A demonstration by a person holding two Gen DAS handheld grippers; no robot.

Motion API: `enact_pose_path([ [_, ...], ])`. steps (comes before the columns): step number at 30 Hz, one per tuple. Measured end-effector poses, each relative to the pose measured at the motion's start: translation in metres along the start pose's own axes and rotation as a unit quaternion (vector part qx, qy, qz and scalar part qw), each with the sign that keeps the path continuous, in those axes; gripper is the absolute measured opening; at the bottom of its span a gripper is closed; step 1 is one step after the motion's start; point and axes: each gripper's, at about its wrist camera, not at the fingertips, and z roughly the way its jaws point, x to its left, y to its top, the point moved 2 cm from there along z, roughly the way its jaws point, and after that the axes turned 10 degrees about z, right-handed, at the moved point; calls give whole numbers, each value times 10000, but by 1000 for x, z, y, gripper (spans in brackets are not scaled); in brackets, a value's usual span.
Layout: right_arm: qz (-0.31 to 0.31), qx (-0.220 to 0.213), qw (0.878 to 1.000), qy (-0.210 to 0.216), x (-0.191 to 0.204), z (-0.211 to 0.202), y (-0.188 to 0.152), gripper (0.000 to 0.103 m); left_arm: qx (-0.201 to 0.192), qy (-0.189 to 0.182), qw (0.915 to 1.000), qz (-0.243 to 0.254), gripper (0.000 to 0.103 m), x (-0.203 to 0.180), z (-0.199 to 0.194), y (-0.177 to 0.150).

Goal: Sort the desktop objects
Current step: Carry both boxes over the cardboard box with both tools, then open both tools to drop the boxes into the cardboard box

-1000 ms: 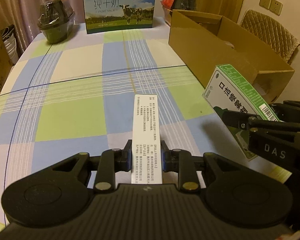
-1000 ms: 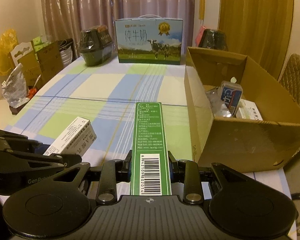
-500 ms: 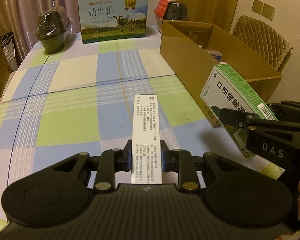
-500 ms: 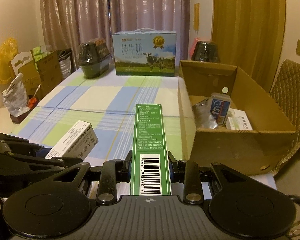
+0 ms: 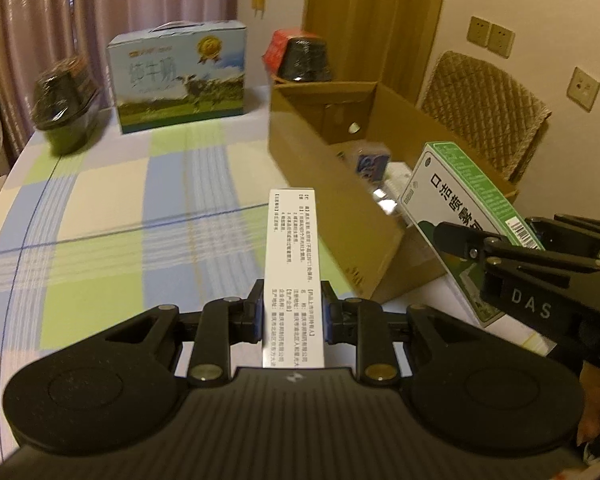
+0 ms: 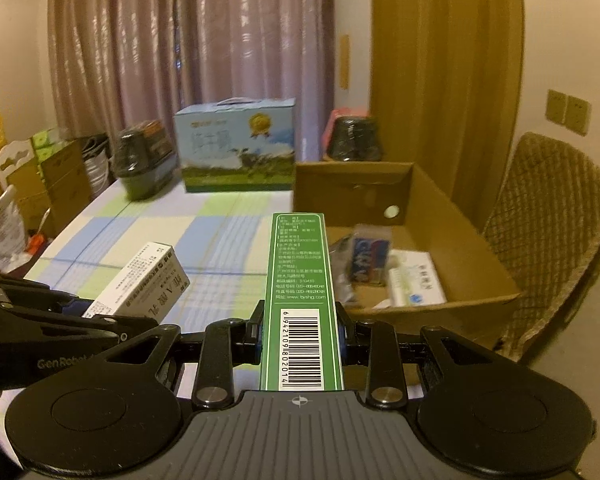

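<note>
So you've got a box in each tool right now. The white box (image 5: 294, 264) sits lengthwise between the fingers of your left tool (image 5: 294, 316), pinched by its narrow sides near the back end, so most of it sticks out ahead like a plank. Same deal on the other side: the green box (image 6: 301, 300) is clamped in your right tool (image 6: 301, 334), barcode end toward the camera, pads tight on both long edges. Neither tool has any slack showing, both are closed down onto cardboard.

Holding them by the tail end makes sense to me, since the free end can go over the wall first and you just let go. Both boxes are up in the air, clear of the checked worktop (image 5: 112, 216), with the green one nearer the open cardboard box (image 6: 472, 240). That carton already has a few small packs lying in its bottom, so I'd guess it's the bin for this stuff.

The milk carton (image 5: 180, 76) and the dark wrapped tubs (image 5: 66, 104) stay at the far edge, well apart.

Watch the near wall of the carton; a low nose will catch it.
</note>
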Motion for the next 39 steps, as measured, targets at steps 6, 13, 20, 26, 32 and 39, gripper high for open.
enact_pose_path([
  [6,105,-134,9998,-130,-22,-2,14,28,-78,-145,9998,114,22,-20,6,22],
  [13,184,-246,9993,-226,-43,-2,28,28,-130,-260,9994,208,22,-36,17,43],
  [20,163,-341,9988,-309,-64,6,46,28,-235,-319,9990,218,22,-46,27,69],
  [26,211,-354,9984,-376,-85,23,62,28,-306,-424,9984,196,22,-51,42,97],
  [32,202,-339,9984,-405,-99,39,74,28,-281,-487,9983,180,22,-56,63,116],
  [39,218,-289,9986,-385,-108,55,80,28,-220,-495,9985,85,22,-58,87,128],
])
